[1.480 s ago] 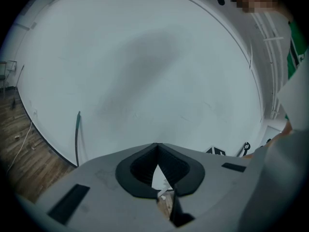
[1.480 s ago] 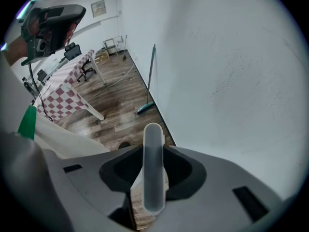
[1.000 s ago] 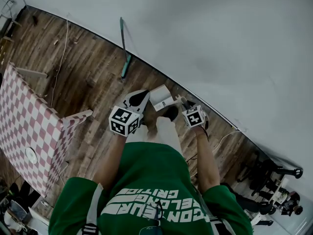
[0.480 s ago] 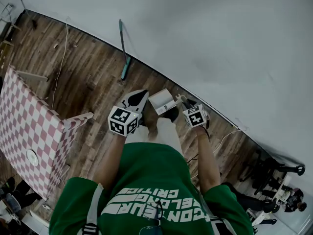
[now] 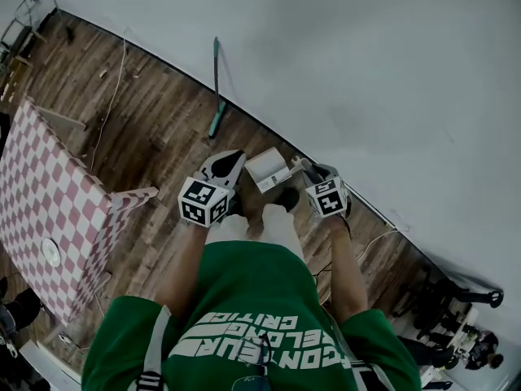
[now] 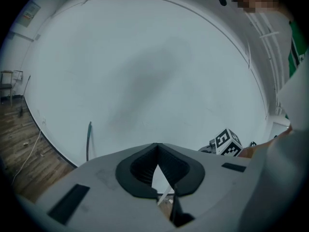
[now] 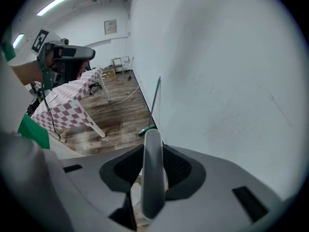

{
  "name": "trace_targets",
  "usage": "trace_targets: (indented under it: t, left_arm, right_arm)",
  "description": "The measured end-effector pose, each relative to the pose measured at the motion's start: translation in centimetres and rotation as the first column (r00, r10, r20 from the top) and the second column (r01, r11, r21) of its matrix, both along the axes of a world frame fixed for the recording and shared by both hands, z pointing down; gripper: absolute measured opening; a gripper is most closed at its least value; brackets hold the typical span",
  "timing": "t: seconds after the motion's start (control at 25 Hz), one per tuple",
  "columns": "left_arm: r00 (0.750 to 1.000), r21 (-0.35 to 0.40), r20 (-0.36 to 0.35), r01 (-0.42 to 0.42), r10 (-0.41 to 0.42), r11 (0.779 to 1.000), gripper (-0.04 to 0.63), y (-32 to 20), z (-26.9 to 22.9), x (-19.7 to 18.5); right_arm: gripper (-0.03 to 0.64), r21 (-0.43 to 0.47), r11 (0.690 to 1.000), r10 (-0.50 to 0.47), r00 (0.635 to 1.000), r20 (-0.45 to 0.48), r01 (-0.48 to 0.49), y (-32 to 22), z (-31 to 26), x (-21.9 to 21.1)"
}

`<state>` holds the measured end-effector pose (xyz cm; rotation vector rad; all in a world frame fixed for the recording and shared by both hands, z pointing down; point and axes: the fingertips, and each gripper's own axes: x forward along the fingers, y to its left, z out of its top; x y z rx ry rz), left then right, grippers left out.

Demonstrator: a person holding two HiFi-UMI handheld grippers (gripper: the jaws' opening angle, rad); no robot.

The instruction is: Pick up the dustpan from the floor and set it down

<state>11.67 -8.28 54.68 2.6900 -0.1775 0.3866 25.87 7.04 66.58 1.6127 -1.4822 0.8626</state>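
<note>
A white dustpan [image 5: 269, 169] hangs above the wooden floor by the wall, in front of the person's legs. Its grey handle [image 7: 152, 170] runs upright between the jaws of my right gripper [image 7: 153, 178], which is shut on it. In the head view the right gripper [image 5: 304, 168] sits at the pan's right side, and my left gripper [image 5: 225, 168] is close to its left side. In the left gripper view the left gripper [image 6: 157, 151] has its tips together, holds nothing, and points at the white wall.
A teal-handled broom [image 5: 216, 88] leans on the wall [image 5: 366, 72] just beyond the pan. A table with a red checked cloth [image 5: 49, 210] stands at the left. A cable [image 5: 110, 96] lies on the floor, and dark equipment [image 5: 456, 300] is at the lower right.
The right gripper has risen with the dustpan, whose handle stays between its jaws. The left gripper has come up slightly beside it.
</note>
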Motion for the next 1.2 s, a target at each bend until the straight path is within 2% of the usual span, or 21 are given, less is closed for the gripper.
trace_targets:
  t: [0.28,0.52,0.88,1.2]
  left_arm:
    - [0.995,0.013,0.001,0.100,-0.100,0.995,0.003,-2.5,-0.9,-3.4]
    - [0.971,0.017,0.006,0.237,-0.237,0.971,0.003,-4.1,-1.9,-6.6]
    - [0.897,0.027,0.001,0.443,-0.443,0.896,0.003,-6.0,-2.9,-11.3]
    - [0.835,0.038,-0.030,0.550,-0.549,0.834,0.003,-6.8,-4.0,-13.9]
  right_arm:
    - [0.127,0.076,0.993,-0.091,0.995,-0.027,0.093,-4.7,-3.8,-1.7]
    - [0.127,0.104,0.970,-0.220,0.975,-0.024,0.221,-9.2,-6.3,-3.6]
    - [0.126,0.161,0.901,-0.404,0.914,-0.032,0.404,-15.8,-9.6,-6.7]
    - [0.126,0.200,0.844,-0.499,0.865,-0.048,0.498,-18.9,-11.4,-9.0]
